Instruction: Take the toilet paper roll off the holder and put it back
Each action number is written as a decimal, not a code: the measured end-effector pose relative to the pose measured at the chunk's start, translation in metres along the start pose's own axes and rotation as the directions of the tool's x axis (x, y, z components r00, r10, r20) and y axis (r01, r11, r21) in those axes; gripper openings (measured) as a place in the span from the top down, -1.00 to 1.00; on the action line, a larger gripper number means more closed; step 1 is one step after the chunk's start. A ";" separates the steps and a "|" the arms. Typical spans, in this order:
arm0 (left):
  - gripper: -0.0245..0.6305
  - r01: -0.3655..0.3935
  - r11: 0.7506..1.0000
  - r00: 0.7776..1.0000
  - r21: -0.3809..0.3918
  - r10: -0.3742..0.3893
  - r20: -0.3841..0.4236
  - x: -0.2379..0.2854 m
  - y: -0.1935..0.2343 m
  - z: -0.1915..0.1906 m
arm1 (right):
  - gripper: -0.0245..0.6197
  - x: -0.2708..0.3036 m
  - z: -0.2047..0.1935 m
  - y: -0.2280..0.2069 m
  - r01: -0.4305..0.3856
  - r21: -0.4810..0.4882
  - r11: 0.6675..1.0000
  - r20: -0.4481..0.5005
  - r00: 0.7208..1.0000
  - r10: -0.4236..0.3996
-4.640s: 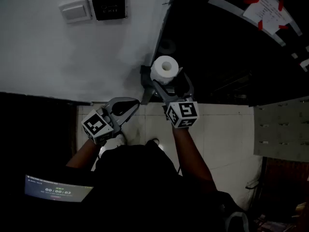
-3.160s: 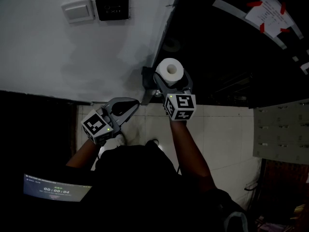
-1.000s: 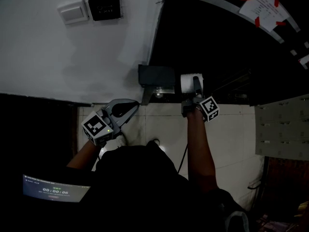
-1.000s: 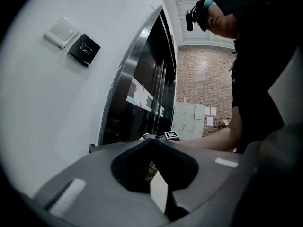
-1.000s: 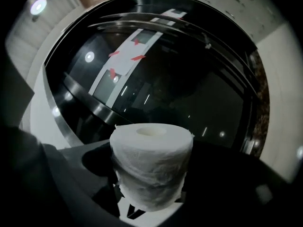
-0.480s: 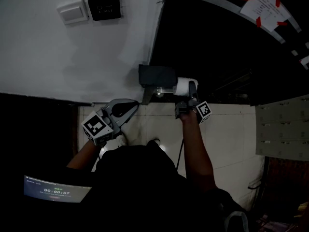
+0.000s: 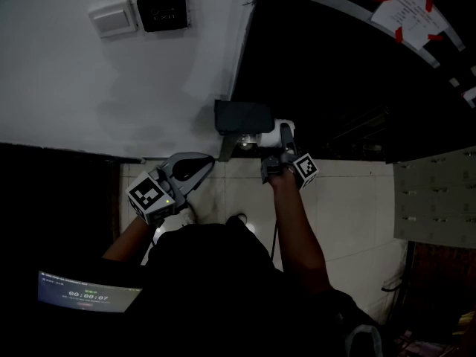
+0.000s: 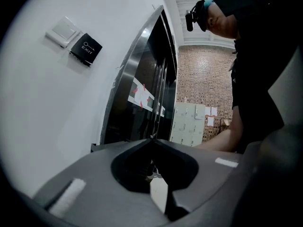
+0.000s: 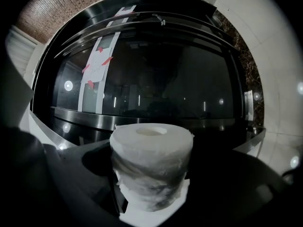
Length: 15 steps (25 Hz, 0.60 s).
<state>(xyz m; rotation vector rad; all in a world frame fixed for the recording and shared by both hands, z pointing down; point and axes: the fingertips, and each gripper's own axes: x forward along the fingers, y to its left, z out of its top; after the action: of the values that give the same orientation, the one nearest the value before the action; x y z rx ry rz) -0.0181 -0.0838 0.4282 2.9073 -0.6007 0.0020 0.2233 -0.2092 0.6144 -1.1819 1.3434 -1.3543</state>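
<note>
The white toilet paper roll (image 7: 282,133) (image 9: 152,168) sits between the jaws of my right gripper (image 7: 278,141) (image 9: 152,183), which is shut on it. In the head view the roll's left end is right beside the dark holder box (image 7: 242,116) on the wall corner, with the holder's metal arm (image 7: 239,143) just below. Whether the roll touches the arm is hidden. My left gripper (image 7: 210,162) (image 8: 152,141) hangs lower left of the holder, its jaws shut and empty.
A white switch (image 7: 114,19) and a black exit plate (image 7: 162,10) are on the white wall above left. A dark glass door with a taped paper (image 7: 407,7) fills the right. A small lit screen (image 7: 88,299) shows bottom left.
My right gripper has carried the roll leftward, from well right of the holder to right beside it. The left gripper has stayed still.
</note>
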 end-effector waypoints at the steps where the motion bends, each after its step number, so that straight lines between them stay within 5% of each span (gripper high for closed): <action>1: 0.92 -0.001 1.000 1.000 -0.005 0.001 -0.002 0.000 0.000 0.001 | -0.45 0.001 -0.004 0.002 0.002 -0.009 1.000 -0.005 1.000 -0.002; 15: 0.92 -0.021 1.000 1.000 -0.023 0.021 -0.011 -0.007 0.004 0.002 | -0.45 0.013 -0.034 -0.008 -0.003 0.010 1.000 -0.033 0.999 0.003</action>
<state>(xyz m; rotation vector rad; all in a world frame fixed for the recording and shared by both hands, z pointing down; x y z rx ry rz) -0.0258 -0.0845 0.4270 2.8770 -0.6249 0.0134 0.1883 -0.2162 0.6242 -1.1551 1.3597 -1.3826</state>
